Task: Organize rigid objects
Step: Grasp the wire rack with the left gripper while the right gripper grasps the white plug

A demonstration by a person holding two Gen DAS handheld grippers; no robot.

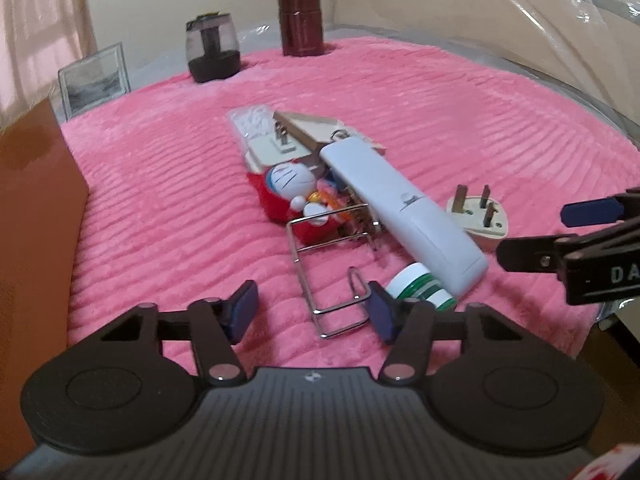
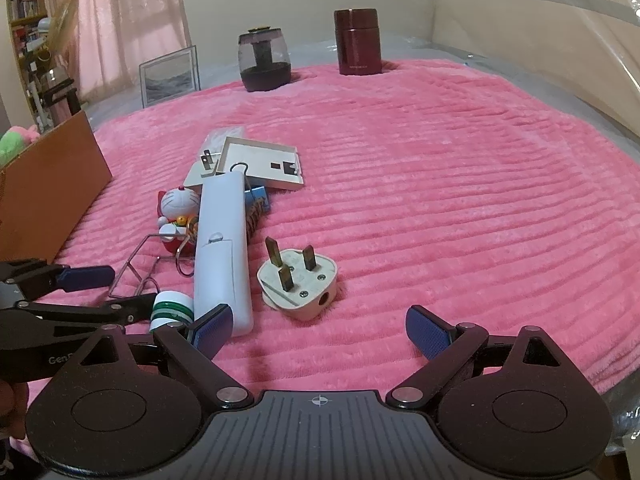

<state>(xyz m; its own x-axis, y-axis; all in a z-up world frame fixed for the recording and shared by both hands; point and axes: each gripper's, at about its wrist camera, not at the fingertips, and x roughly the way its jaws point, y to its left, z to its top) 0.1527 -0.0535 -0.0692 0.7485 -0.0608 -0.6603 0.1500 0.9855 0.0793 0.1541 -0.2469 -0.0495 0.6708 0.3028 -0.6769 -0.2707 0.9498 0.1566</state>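
A pile lies on the pink blanket [image 1: 440,112]: a long white remote-like case [image 1: 400,204] [image 2: 222,248], a beige three-pin plug [image 1: 478,216] [image 2: 298,280], a wire rack [image 1: 303,276], a green-and-white small jar [image 1: 420,286] [image 2: 172,308], a Doraemon toy [image 1: 292,188] and a beige switch plate [image 2: 260,164]. My left gripper [image 1: 312,314] [image 2: 108,292] straddles the rack's near end; its pads stand apart from the wire on the left side, so it is open. My right gripper [image 2: 319,332] [image 1: 560,232] is open just short of the plug.
A cardboard box [image 1: 36,200] [image 2: 52,184] stands at the left edge. At the back are a dark glass jar [image 2: 264,64], a maroon canister [image 2: 358,42] and a picture frame [image 2: 170,76]. Clear plastic sheeting [image 2: 540,40] covers the right wall.
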